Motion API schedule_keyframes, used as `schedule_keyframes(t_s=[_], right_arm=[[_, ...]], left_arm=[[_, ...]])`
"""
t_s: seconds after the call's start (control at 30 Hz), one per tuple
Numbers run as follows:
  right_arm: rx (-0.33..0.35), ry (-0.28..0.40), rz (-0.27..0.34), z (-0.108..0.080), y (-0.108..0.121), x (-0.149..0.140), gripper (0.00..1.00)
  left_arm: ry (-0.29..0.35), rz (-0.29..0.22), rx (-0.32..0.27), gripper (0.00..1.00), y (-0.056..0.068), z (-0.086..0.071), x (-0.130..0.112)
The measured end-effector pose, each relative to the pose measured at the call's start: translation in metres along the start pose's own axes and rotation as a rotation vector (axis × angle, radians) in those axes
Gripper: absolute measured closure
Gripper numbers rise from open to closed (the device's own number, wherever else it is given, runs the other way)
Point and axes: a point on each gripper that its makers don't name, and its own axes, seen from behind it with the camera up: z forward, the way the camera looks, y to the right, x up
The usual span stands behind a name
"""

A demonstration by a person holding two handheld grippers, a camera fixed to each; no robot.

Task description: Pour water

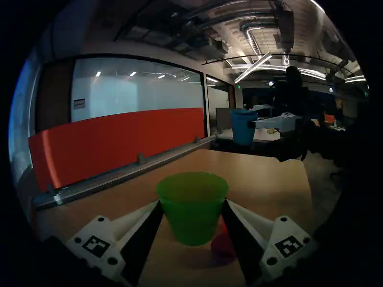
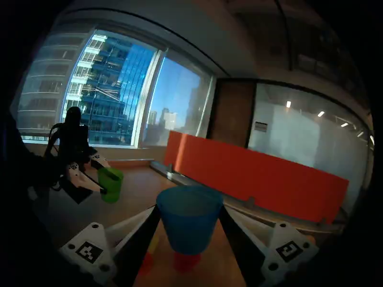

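- Grip on the left: the left gripper [image 1: 191, 204] is clenched on a translucent green plastic cup [image 1: 193, 215], a finger pressing each side. The cup is upright above the pale wooden tabletop [image 1: 268, 177].
- The right gripper [image 2: 189, 208] likewise squeezes an upright blue plastic cup [image 2: 189, 221] from both sides.
- The two cups are well apart across the table. Whether either holds water cannot be told.
- A small magenta object [image 1: 222, 246] lies just below the green cup; what it is stays unclear.
- Beyond runs a long orange partition panel [image 1: 119, 138].
- Risks, as I judge them: tipping before the rims are close would send water onto the table. Thin plastic may buckle or slip under a hard pinch, and an unseen water level could make the pour start suddenly.
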Motion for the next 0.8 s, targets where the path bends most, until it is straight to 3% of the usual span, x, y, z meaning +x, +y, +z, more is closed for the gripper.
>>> schedule_keyframes(t_s=[0.8], right_arm=[[0.059, -0.227, 0.117, 0.011, -0.013, -0.133, 0.1]], left_arm=[[-0.193, -0.006, -0.008, 0.18, -0.015, 0.023, -0.075]])
